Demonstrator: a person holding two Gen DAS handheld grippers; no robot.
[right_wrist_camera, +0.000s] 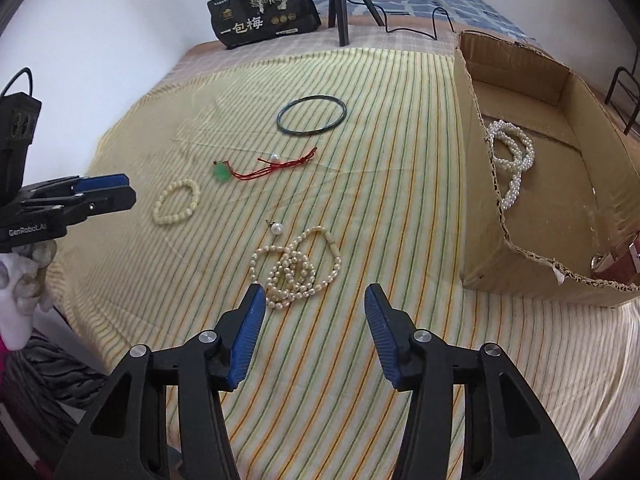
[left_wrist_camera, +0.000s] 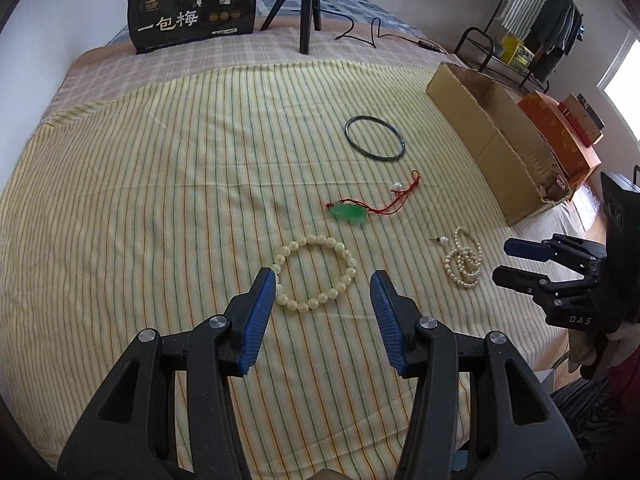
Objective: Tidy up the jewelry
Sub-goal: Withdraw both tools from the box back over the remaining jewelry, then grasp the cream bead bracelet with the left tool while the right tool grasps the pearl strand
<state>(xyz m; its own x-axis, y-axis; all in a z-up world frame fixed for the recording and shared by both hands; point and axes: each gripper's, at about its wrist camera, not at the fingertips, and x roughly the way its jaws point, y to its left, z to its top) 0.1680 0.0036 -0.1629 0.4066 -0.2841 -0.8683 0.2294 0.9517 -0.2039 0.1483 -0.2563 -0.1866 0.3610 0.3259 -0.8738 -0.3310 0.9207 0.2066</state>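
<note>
The left gripper (left_wrist_camera: 323, 280) hangs over a bed covered with a striped sheet (left_wrist_camera: 160, 200), its blue pads standing apart with nothing between them. Just beyond its tips lies a bracelet of large cream beads (left_wrist_camera: 316, 274); the left pad overlaps the bracelet's near-left edge in the view, though whether it touches cannot be told. The right gripper (right_wrist_camera: 315, 294) is likewise open and empty, poised above the sheet just short of a heaped pearl necklace (right_wrist_camera: 298, 268). A single pearl earring (right_wrist_camera: 276, 228) lies just beyond that heap, apart from it.

Farther out, near the middle of the sheet, rests a green pendant (left_wrist_camera: 347, 213) on a red cord (right_wrist_camera: 276, 168), with a small white bead (right_wrist_camera: 274, 157) beside the cord. Beyond it lies a thin dark bangle (left_wrist_camera: 375, 137), flat and on its own.

To the right stands an open cardboard box (right_wrist_camera: 476, 200) with a torn near wall. Inside it lie a twisted white pearl strand (right_wrist_camera: 514, 160) and, at the near right corner, a reddish-brown strap (right_wrist_camera: 618, 262) with a metal buckle.

At the far end of the bed stand a black printed bag (left_wrist_camera: 192, 10) and a small black tripod (left_wrist_camera: 304, 4), with a black cable (left_wrist_camera: 376, 34) trailing to the right.
</note>
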